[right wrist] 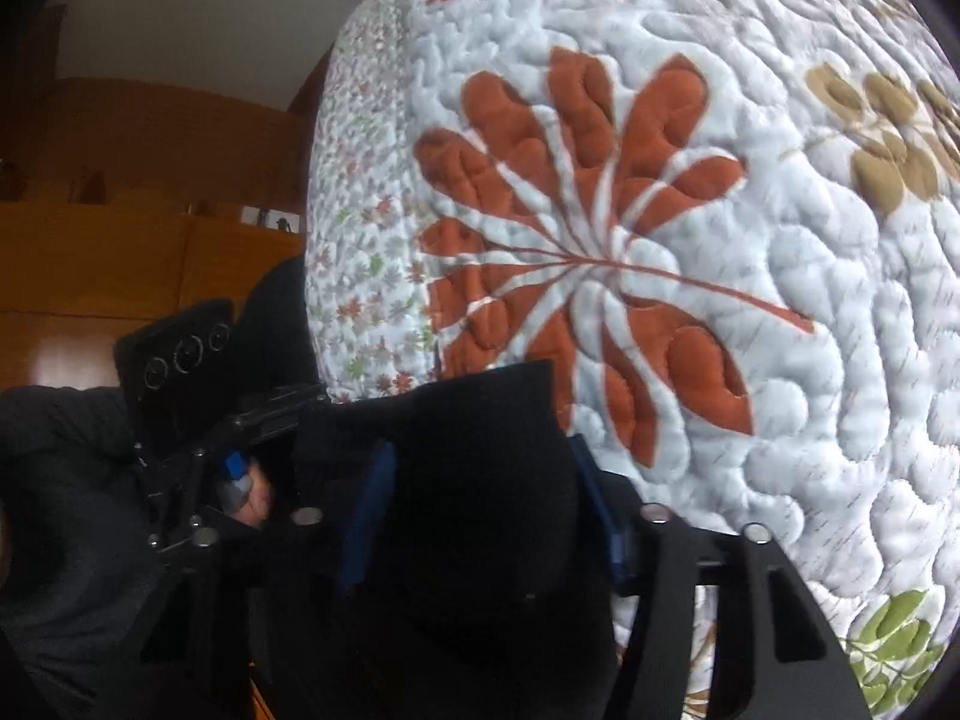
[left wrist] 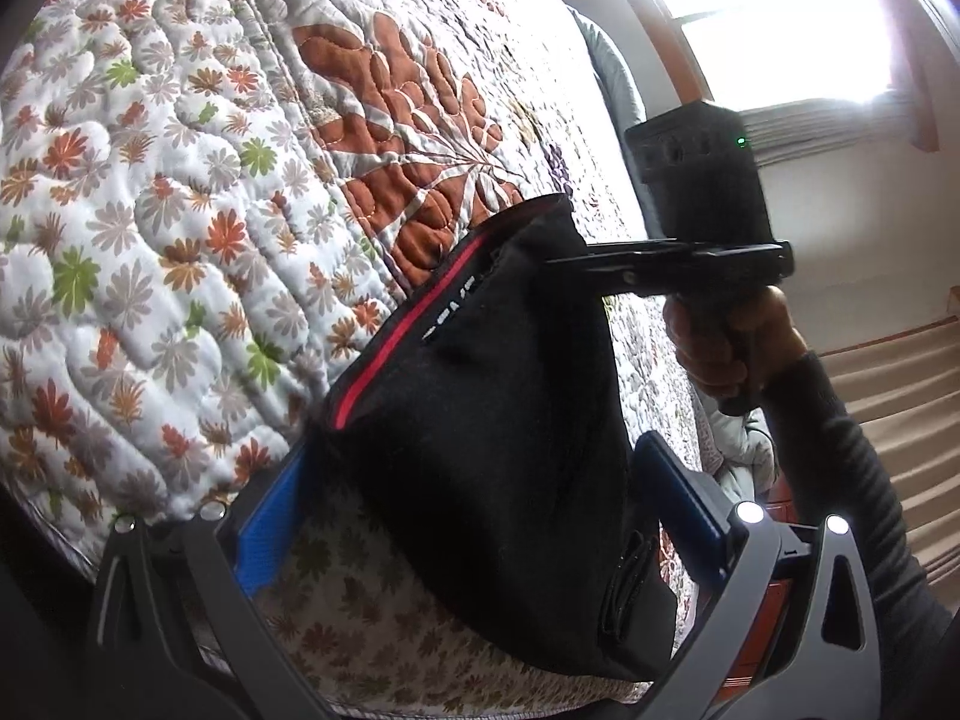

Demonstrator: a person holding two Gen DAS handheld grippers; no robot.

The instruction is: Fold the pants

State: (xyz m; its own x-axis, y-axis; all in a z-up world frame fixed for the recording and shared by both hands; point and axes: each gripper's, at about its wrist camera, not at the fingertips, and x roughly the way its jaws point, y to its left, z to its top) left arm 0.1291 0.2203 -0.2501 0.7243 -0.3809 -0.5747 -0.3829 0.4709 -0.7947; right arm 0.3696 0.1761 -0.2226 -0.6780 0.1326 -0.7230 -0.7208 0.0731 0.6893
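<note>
Blue-padded left gripper sat nearest the lens, jaws spread wide with black pants hanging between them; contact with either pad could not be confirmed. Pants were held up above the floral quilt, red stripe and white lettering showing along one edge. Only the left wrist view showed the right gripper side-on: fingers pressed together, pinching the pants' upper edge, bare hand on its handle, bright window behind. Right wrist view gave its own angle instead: right gripper with dark cloth filling the gap between the blue pads, left gripper at frame left, wooden furniture beyond, big orange leaf print on quilt ahead.
</note>
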